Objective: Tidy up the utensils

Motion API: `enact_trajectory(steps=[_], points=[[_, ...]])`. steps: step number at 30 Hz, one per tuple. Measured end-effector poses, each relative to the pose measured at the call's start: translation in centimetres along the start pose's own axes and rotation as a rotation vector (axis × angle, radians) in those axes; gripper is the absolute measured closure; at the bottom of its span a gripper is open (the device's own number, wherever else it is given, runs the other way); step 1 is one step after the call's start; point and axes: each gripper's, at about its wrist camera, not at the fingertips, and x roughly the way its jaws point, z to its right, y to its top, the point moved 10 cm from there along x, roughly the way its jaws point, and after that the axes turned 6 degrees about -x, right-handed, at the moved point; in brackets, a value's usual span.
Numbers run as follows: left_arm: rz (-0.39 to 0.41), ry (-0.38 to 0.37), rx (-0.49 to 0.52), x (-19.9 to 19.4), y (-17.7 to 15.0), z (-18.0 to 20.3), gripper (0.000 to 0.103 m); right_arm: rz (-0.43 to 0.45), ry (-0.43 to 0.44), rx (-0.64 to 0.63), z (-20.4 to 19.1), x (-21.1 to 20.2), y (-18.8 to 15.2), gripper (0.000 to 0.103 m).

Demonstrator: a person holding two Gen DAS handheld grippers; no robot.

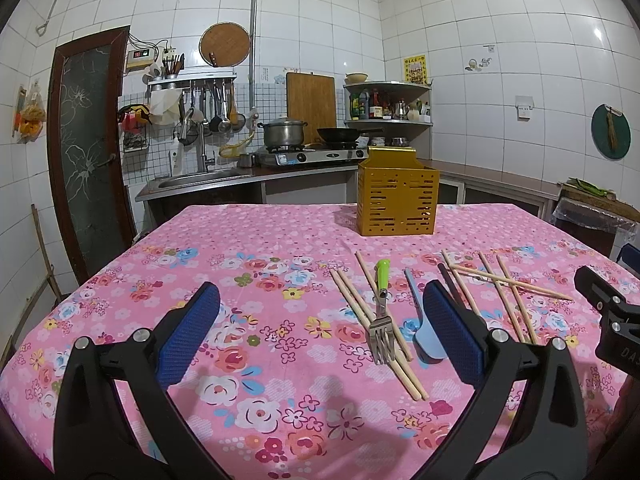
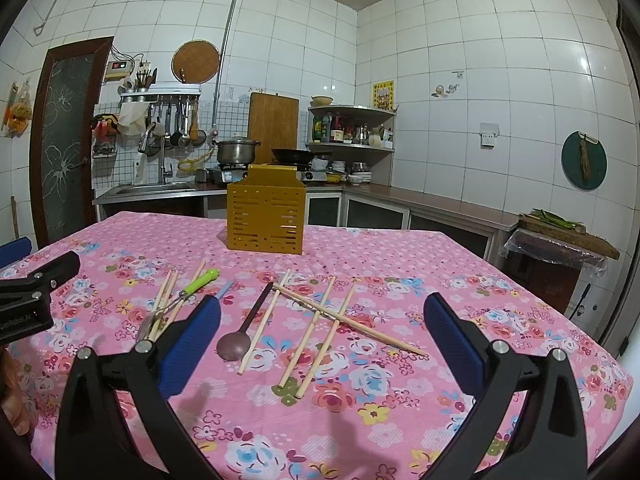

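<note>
We see a pink flowery tablecloth (image 2: 400, 264) in a tiled kitchen. In the middle of the frame lie chopsticks (image 2: 316, 334), a fork (image 1: 380, 334) and spoons (image 2: 236, 342), below the yellow holder (image 2: 266, 216). Our left gripper (image 1: 320, 336) and right gripper (image 2: 322, 338) are both wide open, holding nothing.
</note>
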Motion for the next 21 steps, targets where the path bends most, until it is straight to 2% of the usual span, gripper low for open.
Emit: enact_trajectory(steps=[21], points=[[0.001, 0.0, 0.001, -0.04, -0.05, 0.07, 0.005, -0.001, -0.005, 0.003, 0.2, -0.02, -0.03, 0.004]])
